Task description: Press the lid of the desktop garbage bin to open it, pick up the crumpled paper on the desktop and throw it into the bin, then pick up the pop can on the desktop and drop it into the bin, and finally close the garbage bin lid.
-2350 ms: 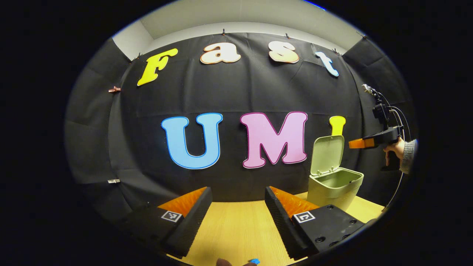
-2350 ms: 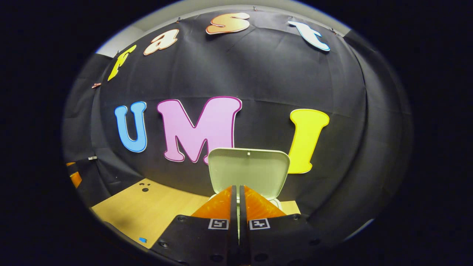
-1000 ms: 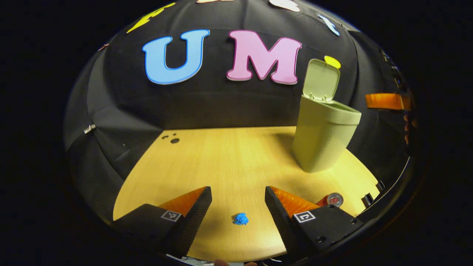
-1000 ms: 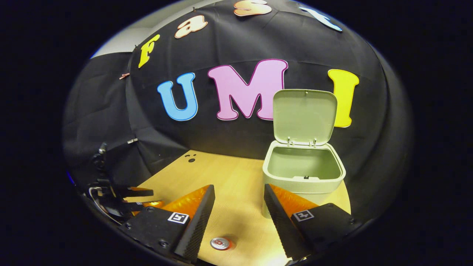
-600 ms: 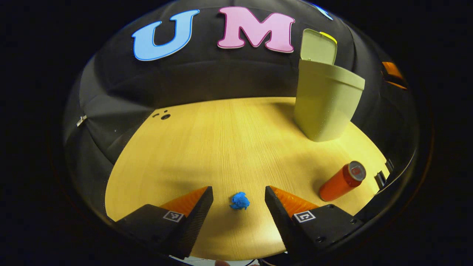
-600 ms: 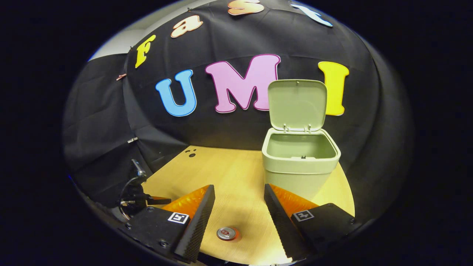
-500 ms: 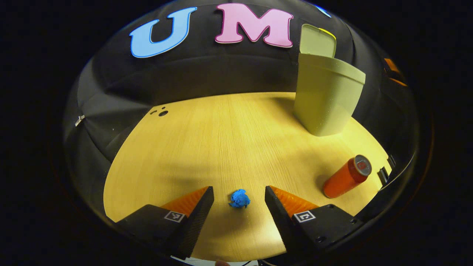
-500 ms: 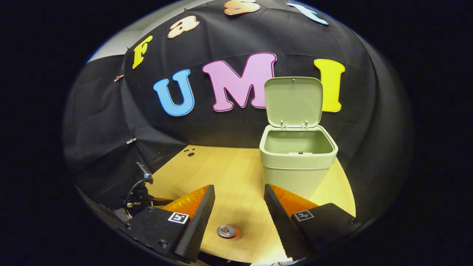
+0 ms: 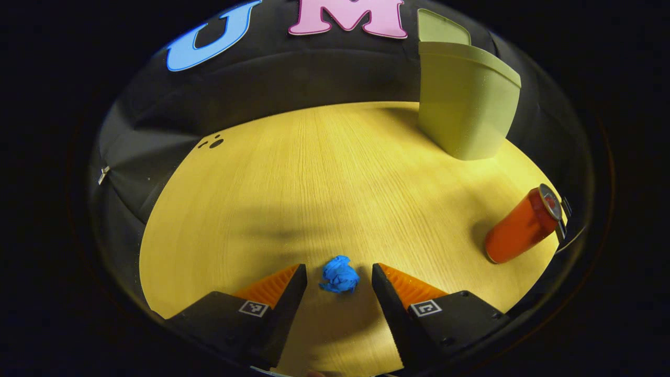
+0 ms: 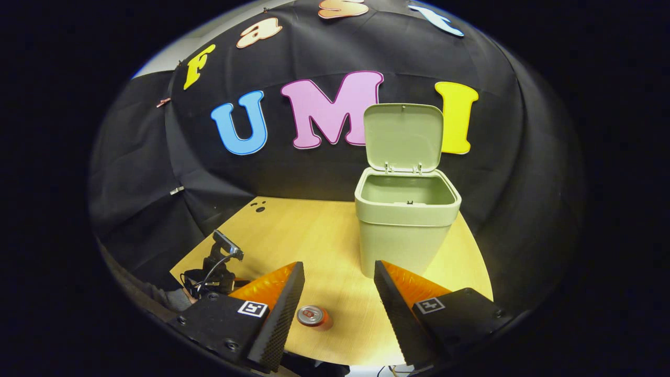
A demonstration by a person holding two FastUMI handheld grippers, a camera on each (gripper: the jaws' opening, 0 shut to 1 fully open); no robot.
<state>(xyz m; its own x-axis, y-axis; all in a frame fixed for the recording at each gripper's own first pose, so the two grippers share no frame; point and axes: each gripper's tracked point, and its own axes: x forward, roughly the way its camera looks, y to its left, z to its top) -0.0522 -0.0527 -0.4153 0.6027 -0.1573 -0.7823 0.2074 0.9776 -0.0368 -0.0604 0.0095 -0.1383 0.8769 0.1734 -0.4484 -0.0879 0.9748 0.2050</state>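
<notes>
Left tool point(image 9: 335, 275) spread wide, straddling the blue crumpled paper point(image 9: 339, 274) without contact. Right tool point(image 10: 335, 272) also spread, empty; pop can point(image 10: 312, 316) at its 6 o'clock, bin point(image 10: 405, 230) lid point(image 10: 403, 137) up.

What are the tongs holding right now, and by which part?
Nothing is held. The left tongs stand open around the crumpled paper without pressing it; the right tongs are open above the pop can.

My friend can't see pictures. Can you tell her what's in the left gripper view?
The open left gripper hangs low over a wooden table, with a small blue crumpled paper between its fingertips, untouched. To the right stands an orange pop can, and farther back a pale green bin with its lid up.
</notes>
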